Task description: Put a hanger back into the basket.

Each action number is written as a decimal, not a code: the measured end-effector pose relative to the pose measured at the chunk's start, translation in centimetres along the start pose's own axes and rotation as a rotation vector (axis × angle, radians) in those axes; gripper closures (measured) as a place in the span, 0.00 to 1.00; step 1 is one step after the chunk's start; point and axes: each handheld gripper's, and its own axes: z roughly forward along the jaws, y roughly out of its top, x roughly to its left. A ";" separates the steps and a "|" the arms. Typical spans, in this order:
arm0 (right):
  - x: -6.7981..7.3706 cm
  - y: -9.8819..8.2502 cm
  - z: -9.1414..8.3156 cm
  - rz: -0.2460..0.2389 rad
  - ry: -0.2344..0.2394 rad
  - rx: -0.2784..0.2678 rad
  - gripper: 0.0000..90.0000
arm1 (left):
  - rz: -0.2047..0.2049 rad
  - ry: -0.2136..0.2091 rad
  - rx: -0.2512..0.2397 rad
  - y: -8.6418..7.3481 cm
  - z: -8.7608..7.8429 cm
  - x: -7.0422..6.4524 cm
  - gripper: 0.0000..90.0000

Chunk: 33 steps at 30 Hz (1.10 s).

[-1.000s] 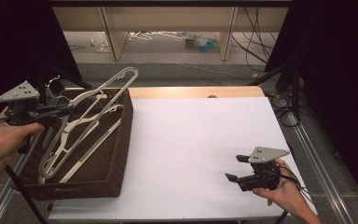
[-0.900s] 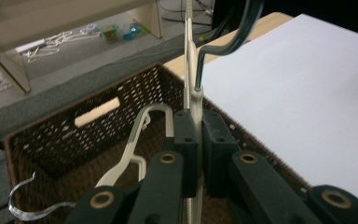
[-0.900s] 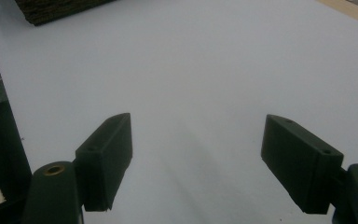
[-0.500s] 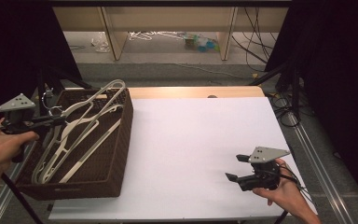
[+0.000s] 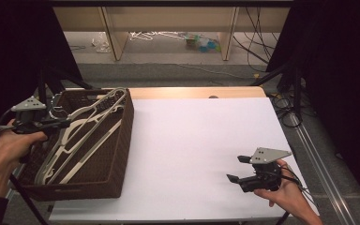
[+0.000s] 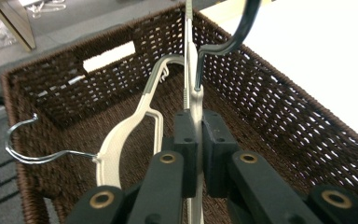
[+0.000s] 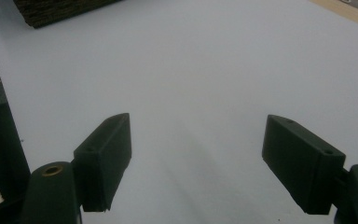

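Lowered, compared with a second ago: the hanger (image 5: 82, 126) held by the left gripper (image 5: 51, 123) now lies much deeper in the brown basket (image 5: 122, 154), no more raised above its far rim, and rests on the other hangers (image 5: 61, 161) inside. Probably close to the release, judging from this; only the opening of the jaws is left.

Seen from the left gripper view: pads clamped tight on the flat cream neck of the hanger (image 6: 193, 100), just below its dark hook (image 6: 235, 32), with a second hanger (image 6: 121, 140) beside it in the basket (image 6: 279, 107). From above, not readable so exactly.

Well away from the basket, right gripper (image 5: 236, 169) unmoved over the white table (image 5: 201, 140), jaws wide, nothing between them (image 7: 196, 158).
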 end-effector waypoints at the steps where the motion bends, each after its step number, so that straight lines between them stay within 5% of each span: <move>1: -0.1 0.0 0.0 -0.002 0.000 -0.002 0.28 | 0.002 -0.001 0.011 -0.1 0.3 0.0 0.95; 20: 0.0 -0.1 0.1 0.001 -0.001 0.006 0.28 | -0.008 -0.024 0.104 -1.5 3.0 0.8 0.95; 28: -0.1 -0.2 0.1 0.001 -0.002 0.006 0.28 | -0.146 0.076 0.064 -2.5 4.3 1.4 0.90; 29: -0.1 -0.2 0.1 0.008 -0.003 0.009 0.28 | -0.113 0.099 0.093 -2.6 4.0 1.8 0.90; 33: -0.1 -0.3 0.2 0.006 0.001 0.011 0.28 | -0.162 0.153 0.087 -3.1 3.9 2.3 0.86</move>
